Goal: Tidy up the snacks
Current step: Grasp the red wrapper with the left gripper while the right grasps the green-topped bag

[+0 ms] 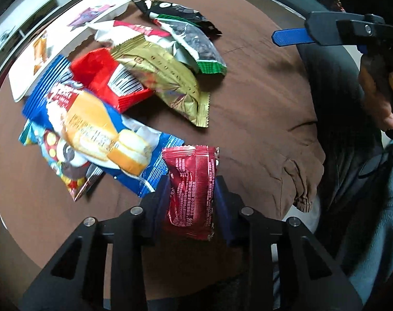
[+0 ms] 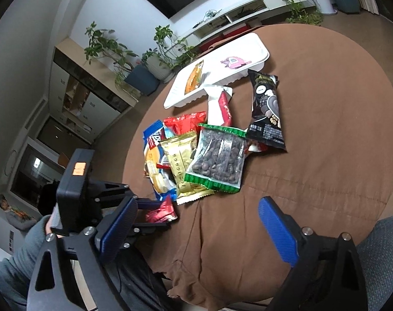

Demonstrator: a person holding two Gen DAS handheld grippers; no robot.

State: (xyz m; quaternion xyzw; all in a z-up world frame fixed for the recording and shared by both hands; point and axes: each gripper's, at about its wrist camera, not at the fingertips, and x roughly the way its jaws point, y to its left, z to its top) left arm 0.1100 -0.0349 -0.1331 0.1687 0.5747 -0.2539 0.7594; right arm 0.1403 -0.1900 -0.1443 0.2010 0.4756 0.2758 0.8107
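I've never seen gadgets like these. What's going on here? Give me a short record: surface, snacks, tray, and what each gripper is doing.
surface: round table under a brown cloth
snacks: loose pile of packets, gold packet and clear nut bag on top
tray: white tray beyond the pile, one orange packet inside
left gripper: closed on a small dark red packet
right gripper: wide open, holding nothing

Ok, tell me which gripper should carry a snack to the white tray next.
Left. The left gripper already clamps the dark red packet; the right gripper hangs open and empty. White tray lies beyond the pile.
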